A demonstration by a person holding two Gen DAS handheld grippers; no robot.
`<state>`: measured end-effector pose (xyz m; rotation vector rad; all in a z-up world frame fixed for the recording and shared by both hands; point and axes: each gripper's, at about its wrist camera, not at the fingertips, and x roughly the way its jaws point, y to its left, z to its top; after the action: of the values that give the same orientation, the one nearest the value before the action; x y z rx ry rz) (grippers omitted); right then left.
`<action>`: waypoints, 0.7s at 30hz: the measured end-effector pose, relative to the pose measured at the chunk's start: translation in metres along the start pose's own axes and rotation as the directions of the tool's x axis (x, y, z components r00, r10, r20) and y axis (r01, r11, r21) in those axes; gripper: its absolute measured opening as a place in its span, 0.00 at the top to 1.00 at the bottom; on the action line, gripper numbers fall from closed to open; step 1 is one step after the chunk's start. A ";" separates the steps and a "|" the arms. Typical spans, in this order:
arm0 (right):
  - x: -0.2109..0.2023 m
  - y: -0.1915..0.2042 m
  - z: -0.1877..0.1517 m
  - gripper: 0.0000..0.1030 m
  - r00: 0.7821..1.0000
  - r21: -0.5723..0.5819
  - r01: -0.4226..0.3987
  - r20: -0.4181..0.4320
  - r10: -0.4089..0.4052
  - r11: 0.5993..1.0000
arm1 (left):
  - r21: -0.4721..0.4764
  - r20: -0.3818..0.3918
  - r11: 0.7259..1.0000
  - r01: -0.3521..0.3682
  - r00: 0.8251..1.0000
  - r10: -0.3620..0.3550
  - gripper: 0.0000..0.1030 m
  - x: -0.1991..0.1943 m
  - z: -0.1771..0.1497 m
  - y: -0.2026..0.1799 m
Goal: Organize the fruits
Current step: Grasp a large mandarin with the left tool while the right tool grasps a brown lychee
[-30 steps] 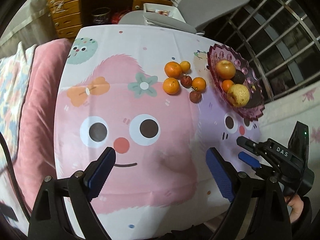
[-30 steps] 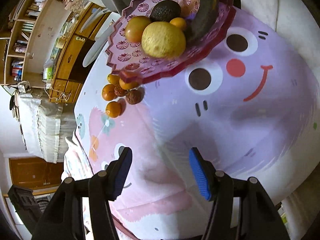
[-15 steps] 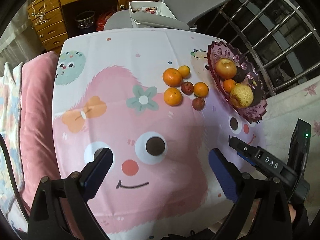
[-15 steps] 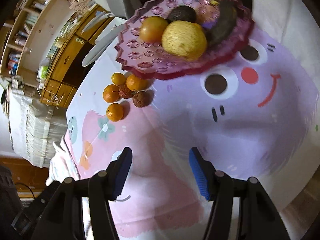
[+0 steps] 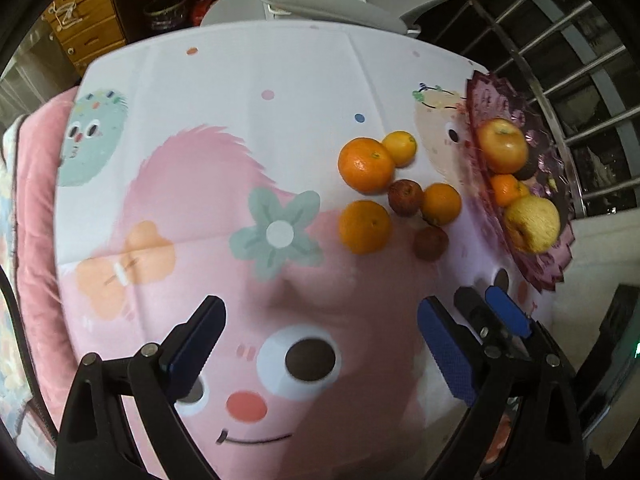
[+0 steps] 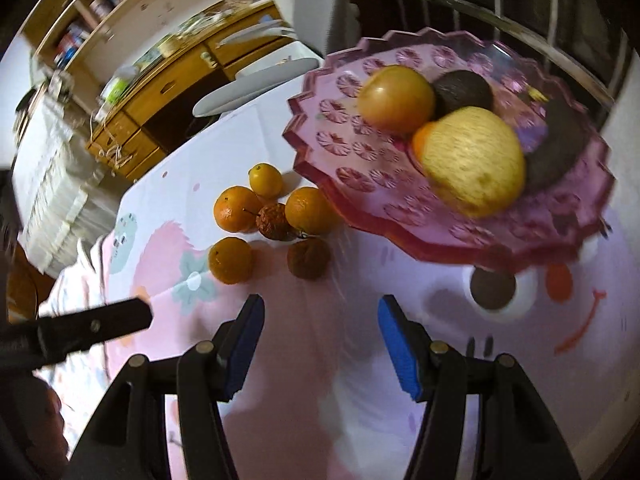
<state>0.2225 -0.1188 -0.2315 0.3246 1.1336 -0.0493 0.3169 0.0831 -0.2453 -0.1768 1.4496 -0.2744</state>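
With both grippers' jaws apart and empty, bring the left gripper (image 5: 320, 344) squarely over the nearest orange (image 5: 364, 227) before closing, clear of the bowl (image 5: 548, 268).

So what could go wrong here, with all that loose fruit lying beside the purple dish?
The six loose fruits touch in a tight cluster, so fingers closing on one orange may nudge the small brown fruit and set it rolling on the tablecloth. The purple dish already holds a heap, with a big yellow fruit near its rim; another could knock it out. Both the left gripper and the right gripper are open and close together, so they might collide.
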 end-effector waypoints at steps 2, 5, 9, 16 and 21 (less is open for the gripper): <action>0.009 0.000 0.001 0.42 1.000 -0.011 0.002 -0.005 -0.002 1.000 | -0.004 -0.002 1.000 0.004 1.000 -0.004 0.07 0.009 0.005 0.000; 0.021 0.000 0.003 0.42 1.000 -0.024 -0.003 -0.010 0.003 1.000 | -0.009 -0.003 1.000 0.008 1.000 -0.008 0.07 0.025 0.012 0.000; 0.029 0.003 0.004 0.43 1.000 -0.067 0.012 0.018 -0.011 0.998 | -0.011 -0.006 1.000 0.013 1.000 -0.013 0.10 0.044 0.021 -0.004; 0.041 0.008 0.008 0.52 0.999 -0.131 0.009 0.050 -0.002 0.991 | -0.002 -0.005 1.000 0.019 1.000 -0.019 0.22 0.060 0.031 -0.012; 0.048 0.012 0.011 0.60 0.999 -0.153 0.000 0.049 0.007 0.988 | 0.001 -0.004 0.999 0.037 0.999 -0.037 0.32 0.067 0.035 -0.017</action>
<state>0.2550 -0.1040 -0.2677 0.1876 1.0811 0.0325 0.3572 0.0453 -0.3001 -0.2024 1.4516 -0.3058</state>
